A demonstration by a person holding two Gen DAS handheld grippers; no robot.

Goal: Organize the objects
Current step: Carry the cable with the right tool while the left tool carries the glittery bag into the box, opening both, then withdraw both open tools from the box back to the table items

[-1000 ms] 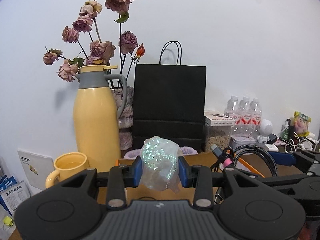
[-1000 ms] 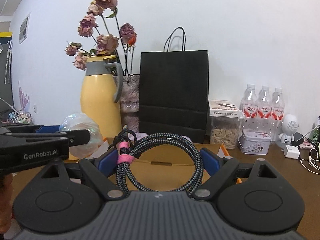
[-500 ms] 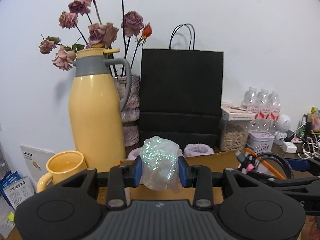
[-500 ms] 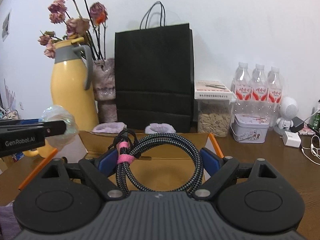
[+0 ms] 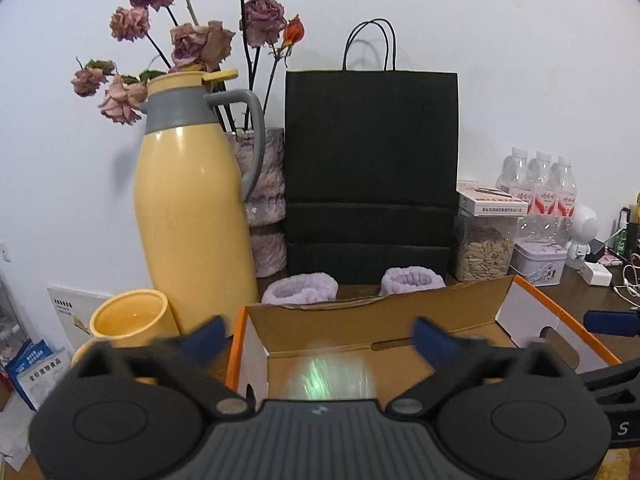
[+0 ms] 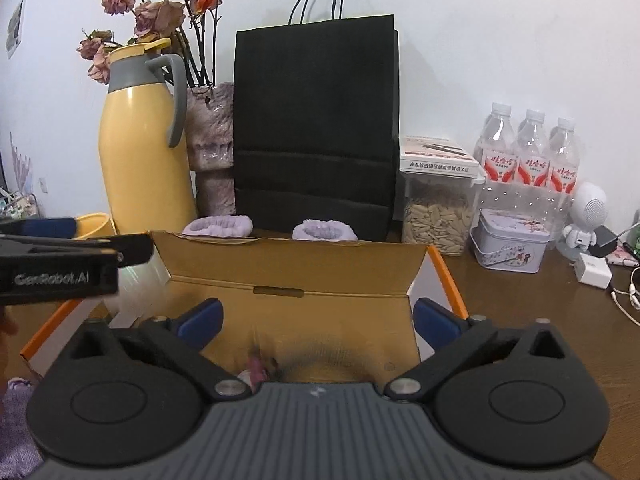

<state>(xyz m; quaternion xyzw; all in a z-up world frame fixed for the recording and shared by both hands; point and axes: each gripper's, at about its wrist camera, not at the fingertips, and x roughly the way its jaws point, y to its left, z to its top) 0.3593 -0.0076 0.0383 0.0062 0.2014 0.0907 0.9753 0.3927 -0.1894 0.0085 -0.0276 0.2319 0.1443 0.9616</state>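
An open cardboard box [image 5: 384, 312] with orange edges lies in front of both grippers; it also shows in the right wrist view [image 6: 288, 264]. My left gripper [image 5: 320, 340] is open above the box, and the iridescent crumpled plastic ball [image 5: 332, 378] shows blurred below it inside the box. My right gripper [image 6: 316, 318] is open over the box, and the braided cable coil [image 6: 304, 360] with its pink tie shows blurred below it inside the box. The left gripper's side [image 6: 60, 268] shows at the left of the right wrist view.
Behind the box stand a yellow thermos jug [image 5: 192, 216], a yellow mug [image 5: 128, 320], a vase of dried roses [image 5: 264, 200], a black paper bag [image 5: 372, 176], two purple fuzzy bands [image 5: 300, 288], a seed jar [image 5: 484, 248], water bottles [image 5: 540, 192], and a tin [image 6: 512, 246].
Both grippers have opened. The plastic ball has dropped from the left gripper and the cable coil from the right gripper, both into the box. Both grippers moved closer over the box.
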